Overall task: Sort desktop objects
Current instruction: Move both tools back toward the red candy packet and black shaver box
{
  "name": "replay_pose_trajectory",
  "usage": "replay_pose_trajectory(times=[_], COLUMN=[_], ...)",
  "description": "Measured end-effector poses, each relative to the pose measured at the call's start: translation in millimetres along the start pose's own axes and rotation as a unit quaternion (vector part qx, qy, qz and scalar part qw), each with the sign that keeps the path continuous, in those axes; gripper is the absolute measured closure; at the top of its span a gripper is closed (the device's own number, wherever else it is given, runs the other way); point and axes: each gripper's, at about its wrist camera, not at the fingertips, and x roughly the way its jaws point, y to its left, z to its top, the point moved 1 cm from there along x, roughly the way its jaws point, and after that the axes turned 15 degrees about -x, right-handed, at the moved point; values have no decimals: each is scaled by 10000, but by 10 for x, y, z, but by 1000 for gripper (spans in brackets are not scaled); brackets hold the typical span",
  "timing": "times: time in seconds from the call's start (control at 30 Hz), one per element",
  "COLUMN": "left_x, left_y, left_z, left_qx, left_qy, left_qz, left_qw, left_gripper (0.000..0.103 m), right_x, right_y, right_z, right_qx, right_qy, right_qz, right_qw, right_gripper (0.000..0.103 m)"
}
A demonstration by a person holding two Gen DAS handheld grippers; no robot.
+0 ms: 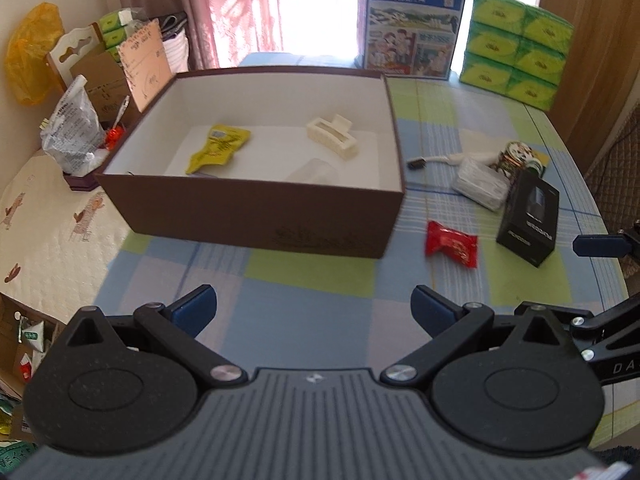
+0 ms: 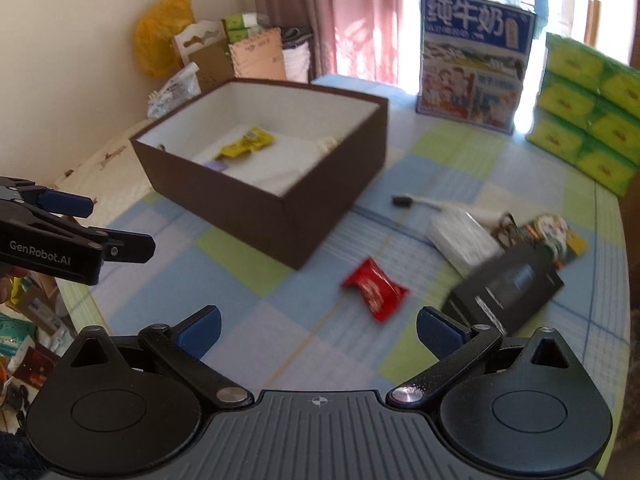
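The big brown box (image 1: 256,216) sits open in the middle of the worktop (image 1: 304,280), so things can be dropped in from the top. It looks like stiff card, dark outside and white inside. Three things already lie on its floor: a flat yellow packet (image 1: 219,147) that looks crinkly, a cream hair clip (image 1: 332,136) made of hard plastic with teeth, and a see-through wrapper (image 1: 314,170) that is hard to make out.

The things left to sort lie in a loose bunch to the right of the box, on the soft checked cloth. The red candy wrapper (image 2: 375,287) is shiny and puffy, and it lies alone, nearest the box. Behind it is a black box (image 2: 506,286) with sharp corners, tipped against a white tissue pack (image 2: 460,236) (soft and squashy, I think). A white cable (image 2: 420,202) lies flat near the brown box.

The left claw (image 1: 314,310) is spread wide and holds nothing. The right claw (image 2: 318,330) is also spread wide and bare, and it points at the red wrapper, so that is likely the next thing to grab.
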Motion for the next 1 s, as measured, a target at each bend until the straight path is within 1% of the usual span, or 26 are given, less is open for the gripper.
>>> replay_pose_trajectory(times=[0.17, 0.37, 0.67, 0.8, 0.9, 1.0], left_x=[110, 246, 556, 743, 903, 1061], left_y=[-199, -464, -932, -1114, -1234, -1371], left_z=[-103, -207, -321, -330, -306, -282], left_qx=[110, 400, 802, 979, 1056, 1224], left_qy=[219, 419, 659, 616, 571, 431], left_qz=[-161, -394, -930, -1034, -1042, -1017], left_qw=[9996, 9975, 9902, 9879, 9873, 9863], left_gripper=[1, 1, 3, 6, 7, 9], right_x=[-19, -65, -170, -193, -193, -170], right_y=[-176, -432, -840, -1003, -1109, -1191], right_z=[-228, -516, -833, -941, -1011, -1071], right_qx=[274, 682, 1404, 1675, 1862, 2022], right_qy=[289, 578, 760, 829, 871, 909], right_qz=[-127, -396, -857, -1006, -1077, -1108], right_qw=[9991, 9952, 9835, 9772, 9727, 9688], right_gripper=[2, 2, 2, 2, 2, 2])
